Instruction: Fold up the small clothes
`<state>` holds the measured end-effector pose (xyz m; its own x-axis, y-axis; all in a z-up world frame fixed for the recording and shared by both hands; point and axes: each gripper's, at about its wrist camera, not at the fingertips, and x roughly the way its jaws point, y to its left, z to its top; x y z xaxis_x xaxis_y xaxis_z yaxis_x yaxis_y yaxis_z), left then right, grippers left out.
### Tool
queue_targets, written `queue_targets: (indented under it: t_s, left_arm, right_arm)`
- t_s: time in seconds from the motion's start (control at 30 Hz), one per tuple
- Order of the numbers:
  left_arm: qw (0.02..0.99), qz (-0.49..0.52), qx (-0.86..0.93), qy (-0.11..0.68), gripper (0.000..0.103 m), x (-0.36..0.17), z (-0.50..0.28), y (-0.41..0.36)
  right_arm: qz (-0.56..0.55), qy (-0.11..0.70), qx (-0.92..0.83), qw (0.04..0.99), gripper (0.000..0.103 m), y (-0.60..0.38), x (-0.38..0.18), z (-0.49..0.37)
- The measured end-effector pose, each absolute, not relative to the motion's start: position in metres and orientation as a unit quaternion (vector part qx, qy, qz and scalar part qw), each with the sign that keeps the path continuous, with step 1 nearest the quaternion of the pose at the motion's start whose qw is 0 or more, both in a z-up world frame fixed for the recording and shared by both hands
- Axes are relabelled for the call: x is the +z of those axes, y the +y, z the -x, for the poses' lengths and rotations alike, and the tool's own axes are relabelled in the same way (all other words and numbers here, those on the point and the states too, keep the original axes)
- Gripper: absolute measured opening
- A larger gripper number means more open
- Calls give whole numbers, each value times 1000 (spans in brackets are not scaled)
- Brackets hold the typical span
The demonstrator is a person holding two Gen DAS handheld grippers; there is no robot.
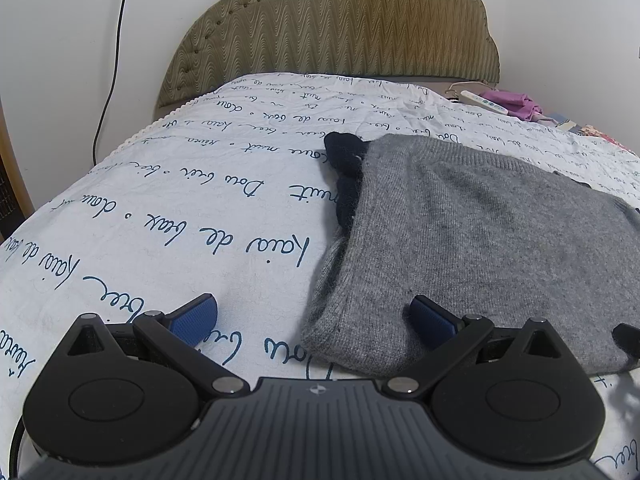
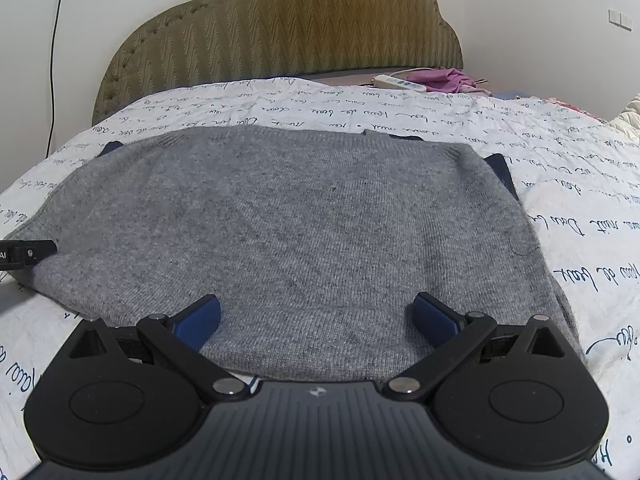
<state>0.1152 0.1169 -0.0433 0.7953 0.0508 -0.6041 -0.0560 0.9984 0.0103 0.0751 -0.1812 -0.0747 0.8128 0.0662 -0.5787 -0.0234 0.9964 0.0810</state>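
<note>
A grey knitted sweater [image 2: 312, 216] lies flat on the bed, folded into a rough rectangle, with dark navy parts [image 1: 346, 160] sticking out at its far corners. In the left wrist view the sweater [image 1: 480, 232] fills the right half. My left gripper [image 1: 314, 318] is open at the sweater's near left corner, its right finger over the knit and its left finger over the sheet. My right gripper [image 2: 316, 318] is open over the sweater's near edge, holding nothing. The left gripper's tip [image 2: 28, 254] shows at the sweater's left edge in the right wrist view.
The bed has a white cover with dark blue handwriting print [image 1: 180, 200]. A padded olive headboard [image 2: 280, 28] stands behind it. A white power strip [image 2: 400, 82] and purple cloth [image 2: 448, 78] lie at the far right. A black cable [image 2: 54, 60] hangs from a wall socket.
</note>
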Motion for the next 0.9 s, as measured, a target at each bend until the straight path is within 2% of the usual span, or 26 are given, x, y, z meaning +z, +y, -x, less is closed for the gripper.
queue_targets:
  t_s: [0.43, 0.67, 0.9]
  left_arm:
    - [947, 3, 28, 319, 103, -44, -116, 117]
    - [946, 0, 29, 324, 103, -42, -117, 116]
    - [938, 53, 1, 344, 102, -19, -130, 138]
  right_arm:
    - [-25, 304, 20, 952, 103, -179, -74, -74]
    - [-7, 270, 13, 963, 103, -169, -62, -59]
    - [17, 261, 70, 963, 103, -136, -45, -51]
